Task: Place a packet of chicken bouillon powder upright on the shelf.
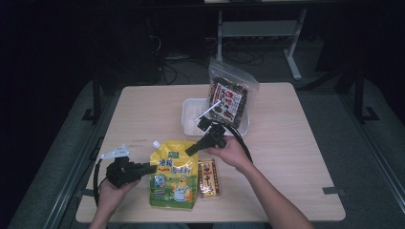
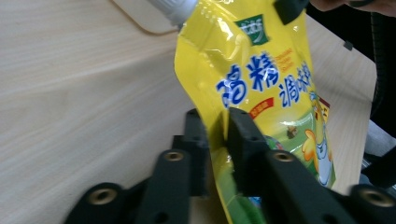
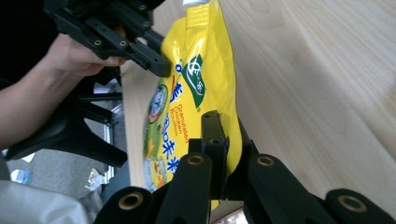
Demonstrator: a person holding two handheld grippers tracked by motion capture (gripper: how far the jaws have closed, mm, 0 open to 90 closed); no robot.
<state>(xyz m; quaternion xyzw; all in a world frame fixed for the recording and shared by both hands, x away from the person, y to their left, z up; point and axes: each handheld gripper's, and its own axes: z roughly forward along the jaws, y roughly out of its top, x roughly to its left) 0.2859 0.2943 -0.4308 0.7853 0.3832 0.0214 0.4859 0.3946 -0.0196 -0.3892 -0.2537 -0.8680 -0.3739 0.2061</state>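
Subject of the work: a yellow spouted pouch (image 1: 174,174), lying flat at lower centre of the high view on the bench (image 1: 296,157).

Left claw (image 1: 148,168): at lower left of the high view, pinching the pouch's left edge. In the left gripper view the film passes between the two jaws (image 2: 219,140) and both pads bear on it.

Right claw (image 1: 190,150): at centre of the high view, jaws pressed together on the pouch's upper right edge; the right gripper view shows the yellow film clamped between them (image 3: 224,154).

Other items: a small red-and-yellow packet (image 1: 208,178) lies just beside the pouch's right edge. A white tray (image 1: 191,112) sits beyond, toward upper centre, with a clear bag of dark snacks (image 1: 229,95) standing in it.

Assessment: the step in hand appears to be a two-point grip taken on the pouch before lifting. The next move would call for raising both claws together, keeping the film taut, probably toward the tray. Risk: the slick film may slip from a thin edge grip.
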